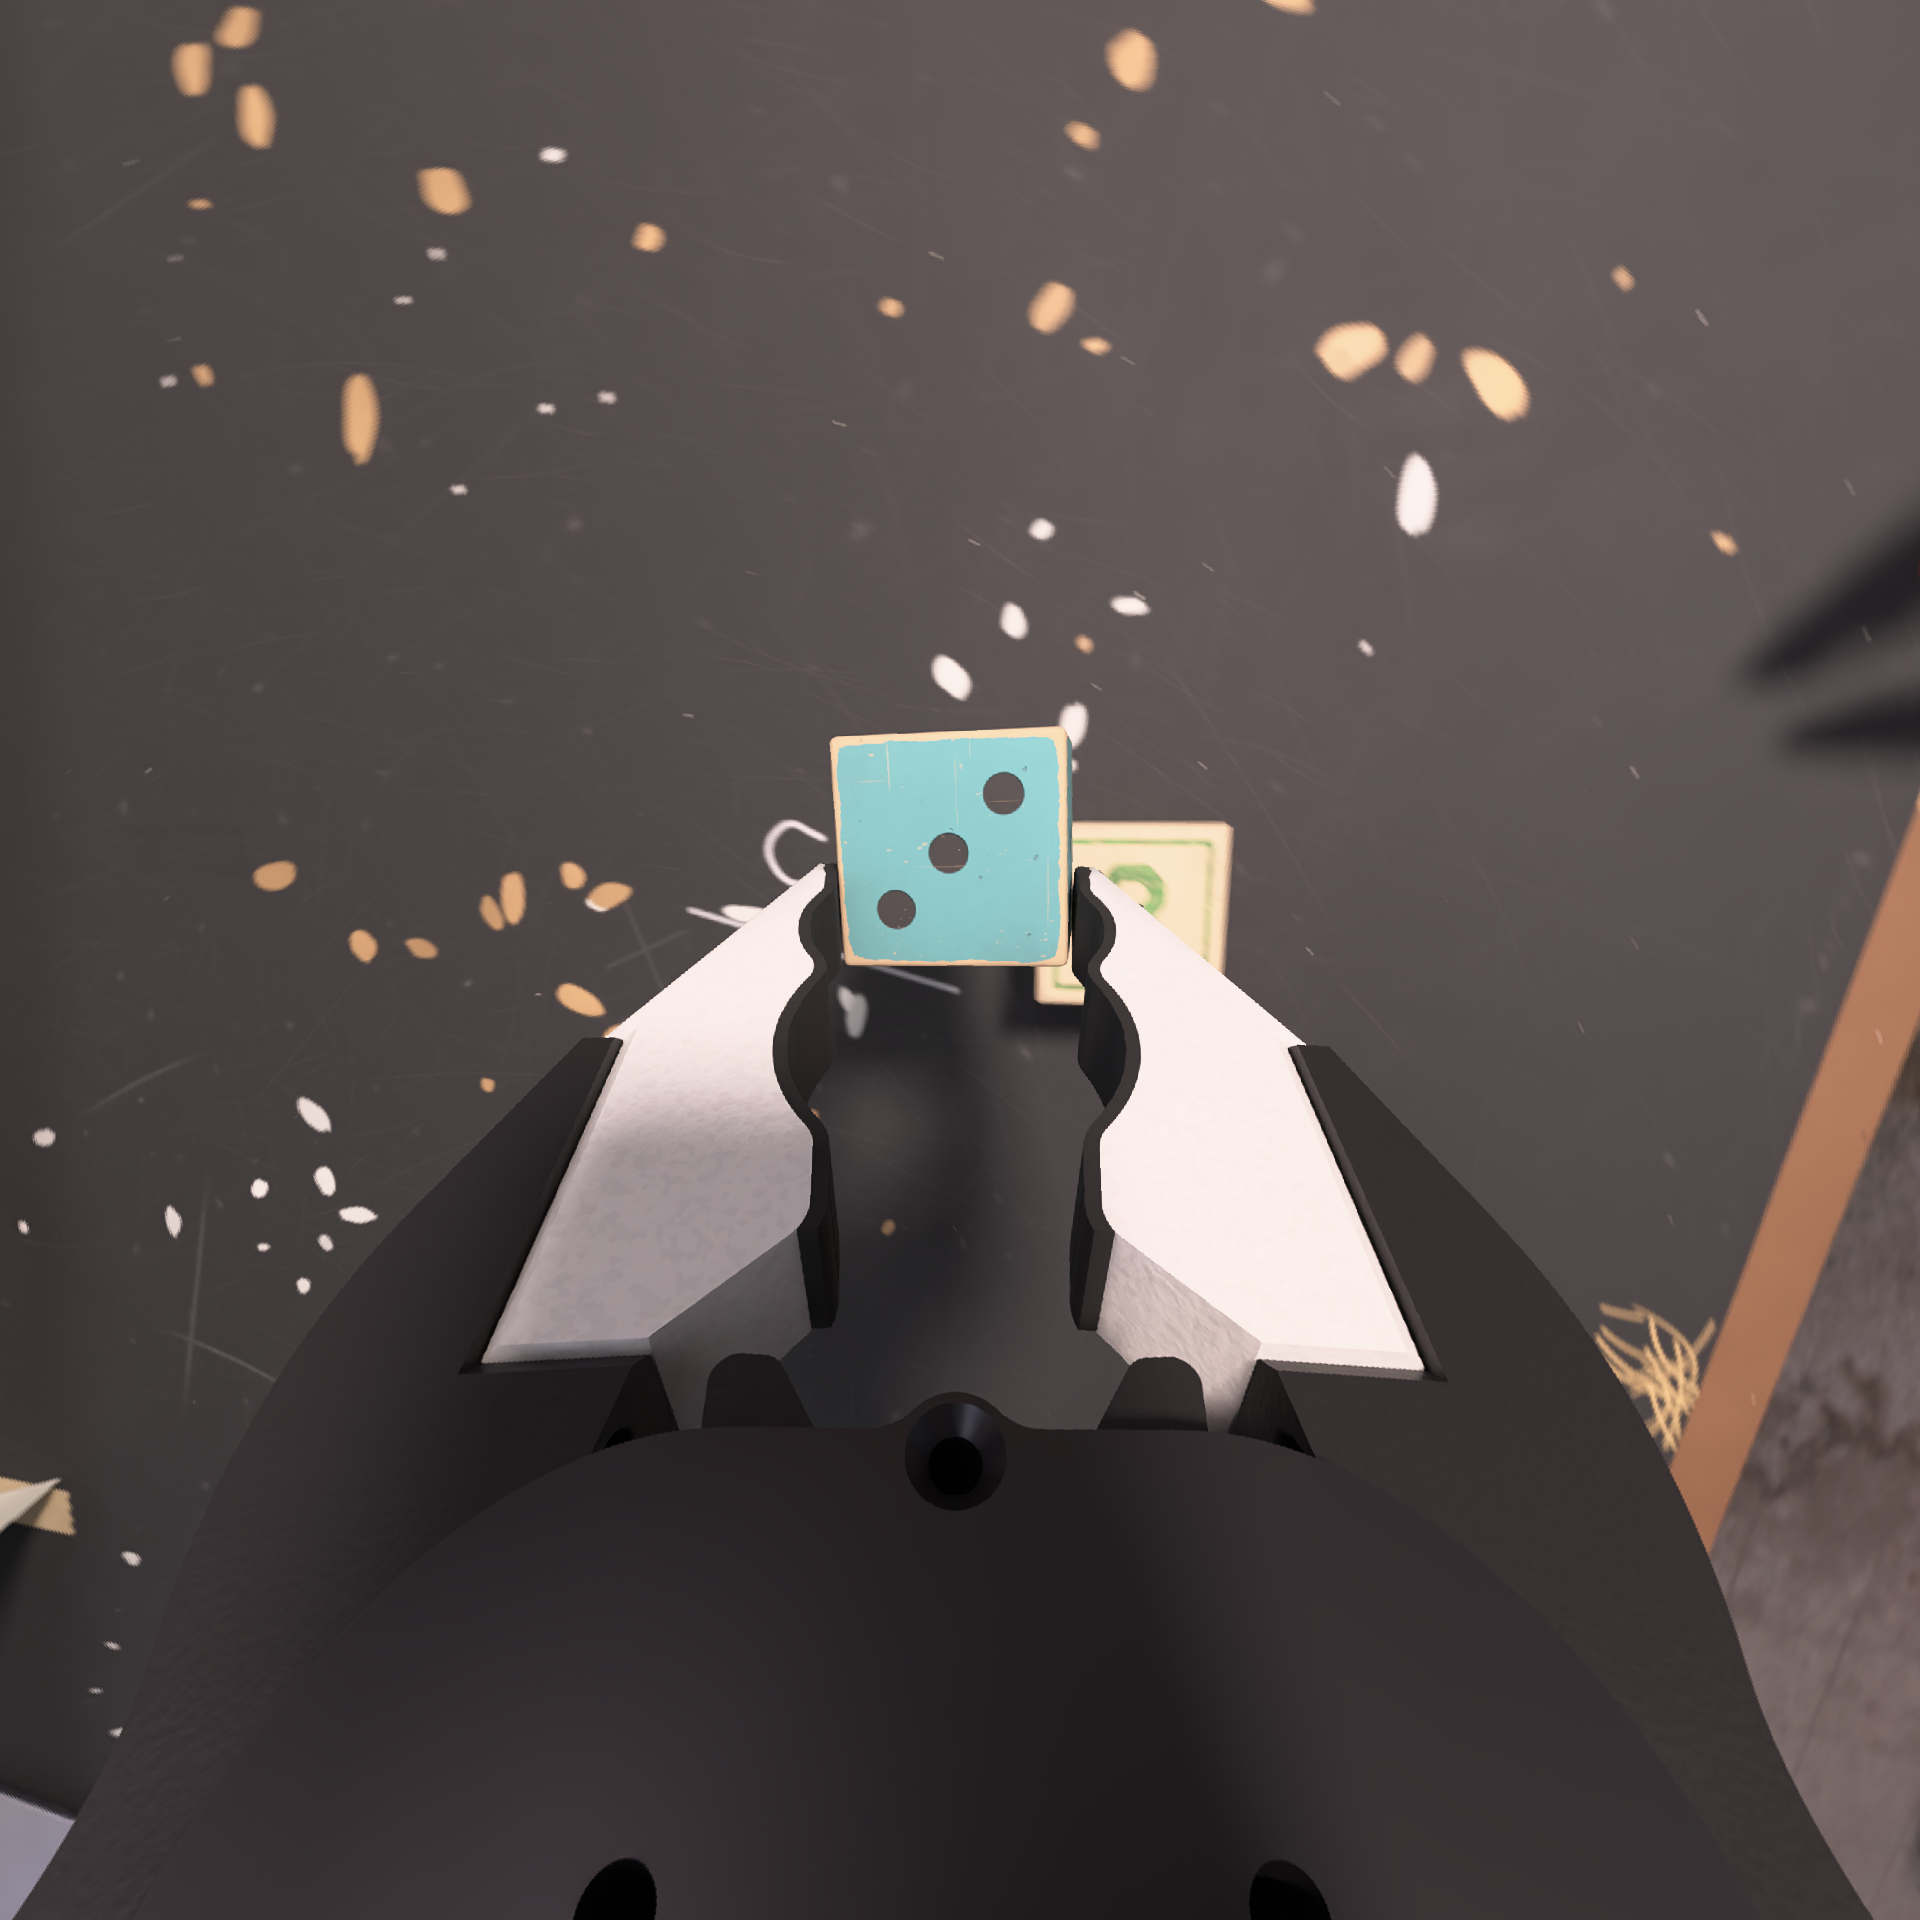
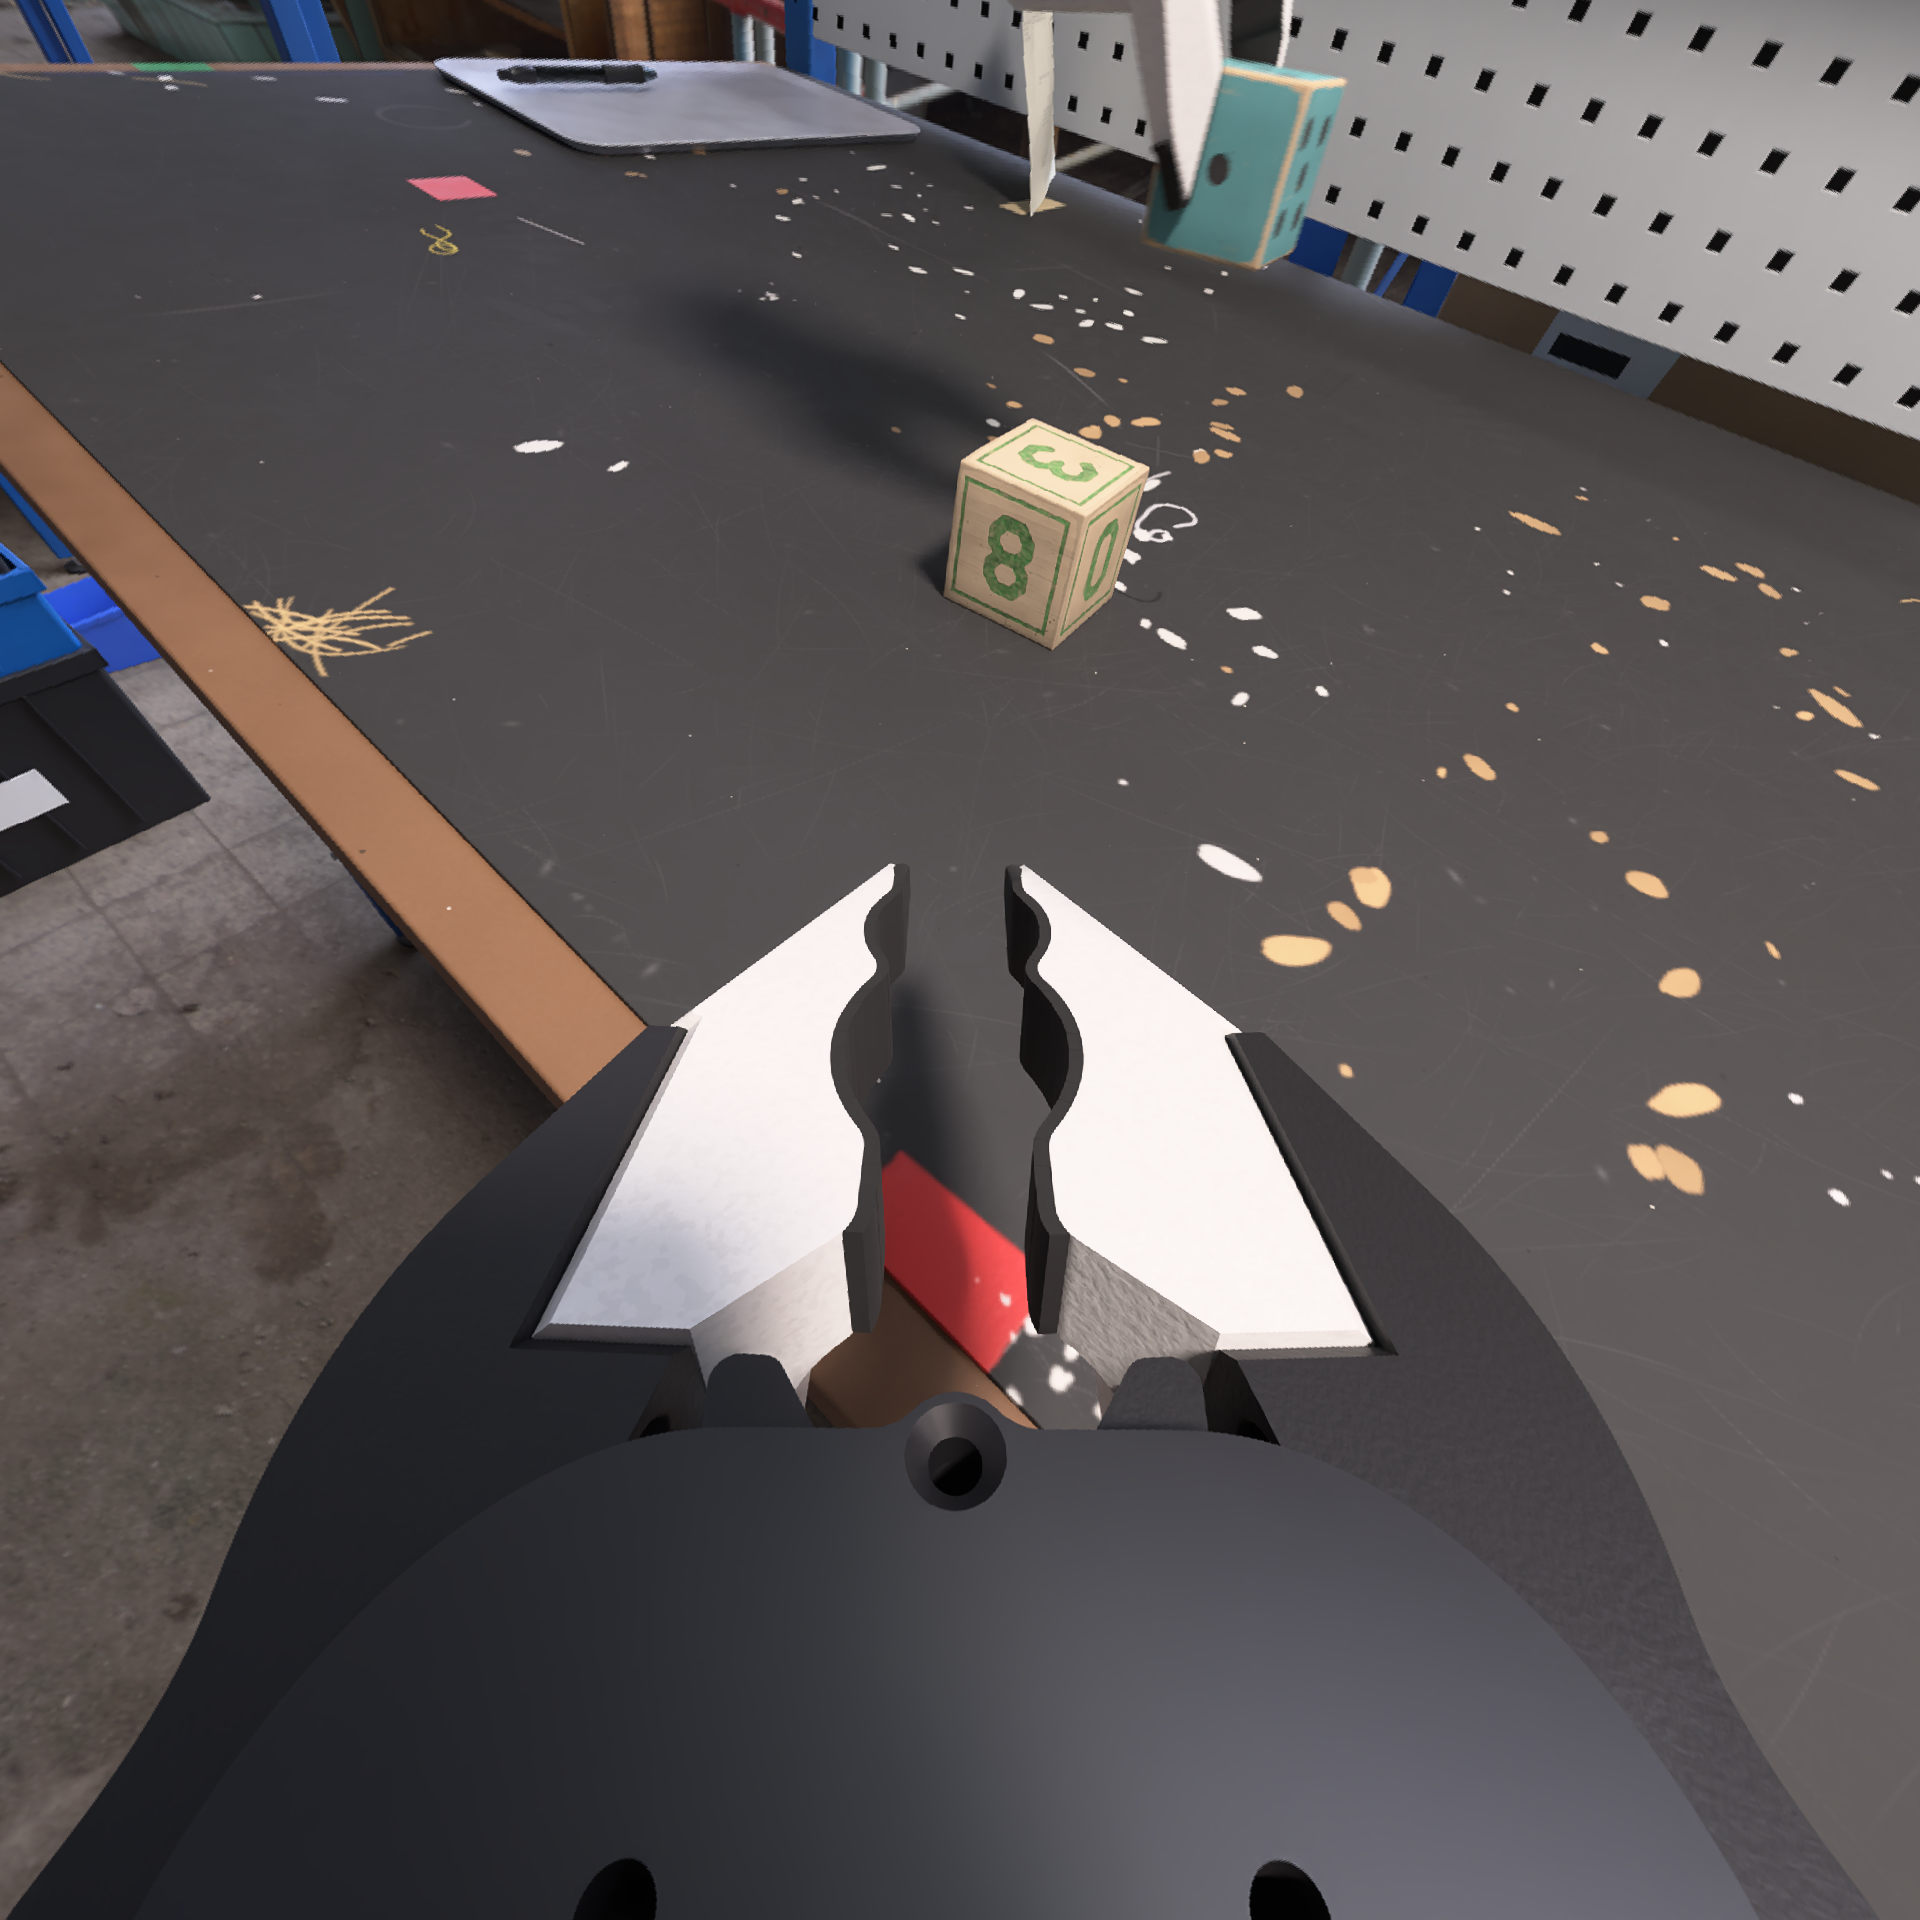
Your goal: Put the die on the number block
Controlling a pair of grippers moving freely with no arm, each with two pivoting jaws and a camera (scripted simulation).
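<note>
My left gripper (image 1: 951, 883) is shut on the teal die (image 1: 951, 847), held high above the dark table with a three-pip face toward the camera. The wooden number block (image 1: 1174, 883) with green markings stands on the table below, just right of the die and partly hidden by my right finger. In the right wrist view the number block (image 2: 1044, 530) stands mid-table, and the die (image 2: 1247, 166) hangs in the left gripper (image 2: 1112, 177) well above and beyond it. My right gripper (image 2: 956, 883) is slightly open and empty, low near the table's front edge.
A grey clipboard (image 2: 675, 104) lies at the far end of the table (image 2: 623, 520). A red patch (image 2: 452, 187) is near it, another red strip (image 2: 951, 1247) lies under my right gripper. The brown table edge (image 2: 312, 727) runs on the left. A pegboard wall (image 2: 1610, 156) stands at the back right.
</note>
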